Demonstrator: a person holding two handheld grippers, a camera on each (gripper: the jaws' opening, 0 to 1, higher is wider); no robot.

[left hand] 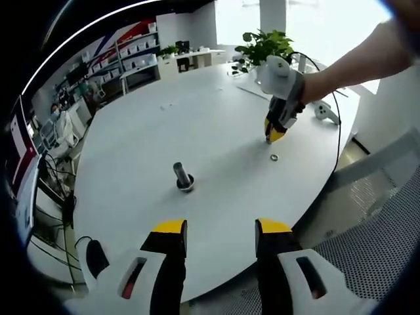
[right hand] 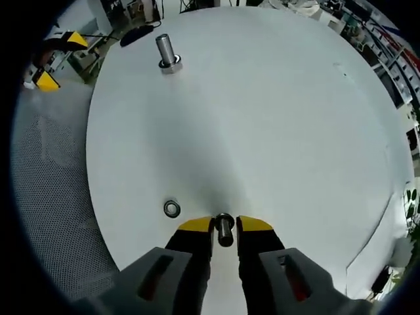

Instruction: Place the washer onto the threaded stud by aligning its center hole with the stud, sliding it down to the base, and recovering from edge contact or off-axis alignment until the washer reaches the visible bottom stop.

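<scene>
In the left gripper view, your left gripper [left hand: 220,239] hangs off the near edge of the white table [left hand: 164,131] with its jaws apart and nothing between them. Straight ahead of it, a little to the left of its axis, the threaded stud [left hand: 182,176] stands upright on its base nut. Farther out and to the right, your right gripper [left hand: 274,133] points down at the tabletop, and the washer [left hand: 274,157] lies flat just on the near side of its tips, not touching them so far as can be seen. In the right gripper view, your right gripper [right hand: 225,225] has its jaws drawn close around a small dark cylindrical piece [right hand: 225,230], which looks held between the yellow tips, though what that piece is cannot be made out. The washer [right hand: 172,209] sits on the table [right hand: 275,118] just to the left of the left jaw, apart from it, and the stud [right hand: 167,52] stands well ahead and to the left. By my reading the task is at its very start: the washer is not yet picked up. Your next move calls for freeing the jaws, shifting slightly left, and pinching the washer by its rim so the center hole stays open for the stud.
</scene>
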